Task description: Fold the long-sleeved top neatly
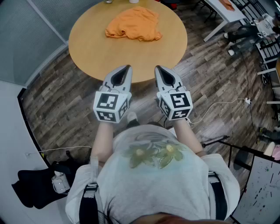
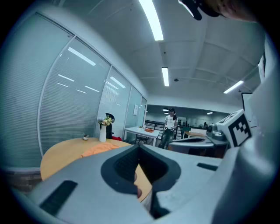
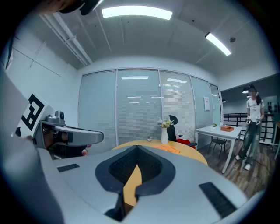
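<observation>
An orange long-sleeved top [image 1: 134, 24] lies crumpled in a heap on the far half of the round wooden table [image 1: 96, 52]. My left gripper [image 1: 127, 67] hangs at the table's near edge, shut and empty. Beside it my right gripper [image 1: 158, 68] is also shut with nothing in it. Both are well short of the top, side by side and pointing toward it. In the left gripper view the top [image 2: 103, 149] shows as an orange strip on the table beyond the closed jaws. The right gripper view shows a small patch of the top [image 3: 169, 149] past the jaw tips.
A white vase with flowers [image 2: 103, 129] and a small object stand at the table's far side. A white desk [image 1: 225, 13] and chairs are at the back right. A person [image 3: 250, 127] stands by that desk. Cables [image 1: 218, 105] run over the wood floor; a black bag [image 1: 41, 186] lies at lower left.
</observation>
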Demonstrator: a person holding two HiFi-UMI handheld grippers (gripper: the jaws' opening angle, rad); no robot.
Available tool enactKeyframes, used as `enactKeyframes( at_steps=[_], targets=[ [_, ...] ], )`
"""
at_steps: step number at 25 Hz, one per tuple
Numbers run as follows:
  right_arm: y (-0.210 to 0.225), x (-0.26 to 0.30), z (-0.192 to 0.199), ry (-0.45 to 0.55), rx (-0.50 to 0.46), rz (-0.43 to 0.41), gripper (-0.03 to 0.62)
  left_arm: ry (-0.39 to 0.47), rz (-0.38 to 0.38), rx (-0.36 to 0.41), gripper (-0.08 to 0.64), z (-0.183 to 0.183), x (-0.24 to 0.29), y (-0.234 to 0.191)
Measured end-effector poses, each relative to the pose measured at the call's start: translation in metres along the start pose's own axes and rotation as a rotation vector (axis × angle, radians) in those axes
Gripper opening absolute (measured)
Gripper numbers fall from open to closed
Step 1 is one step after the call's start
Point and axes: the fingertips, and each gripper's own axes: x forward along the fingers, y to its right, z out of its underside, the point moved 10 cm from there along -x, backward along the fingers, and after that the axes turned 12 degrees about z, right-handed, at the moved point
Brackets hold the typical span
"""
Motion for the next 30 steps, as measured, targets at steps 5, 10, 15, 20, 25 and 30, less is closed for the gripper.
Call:
enactKeyframes(
  at_steps=[5, 10, 15, 20, 25, 30],
  targets=[
    [0.01, -0.023, 0.0, 0.02, 0.005, -0.022, 0.018, -0.001, -0.041, 0.003, 0.005, 0.001, -0.003, 0.023],
    [0.02, -0.039, -0.003, 0.024, 0.006, -0.041, 0.018, 0.01, -0.07, 0.01, 0.005, -0.006, -0.008, 0.043],
    [0.026, -0.038, -0.003, 0.023, 0.023, -0.057, 0.018, -0.006, -0.084, 0.025, 0.005, -0.008, -0.006, 0.051],
    [0.023, -0.018, -0.001, 0.022, 0.03, -0.034, 0.019, -0.012, -0.083, 0.014, 0.005, -0.008, -0.001, 0.029],
    [0.018, 0.005, 0.001, 0.013, 0.034, -0.02, 0.02, -0.022, -0.072, 0.006, 0.005, -0.011, 0.007, 0.0],
    [0.015, 0.025, 0.006, -0.022, 0.03, -0.014, 0.105, -0.051, -0.034, 0.037, 0.125, -0.006, 0.018, -0.023]
  ],
)
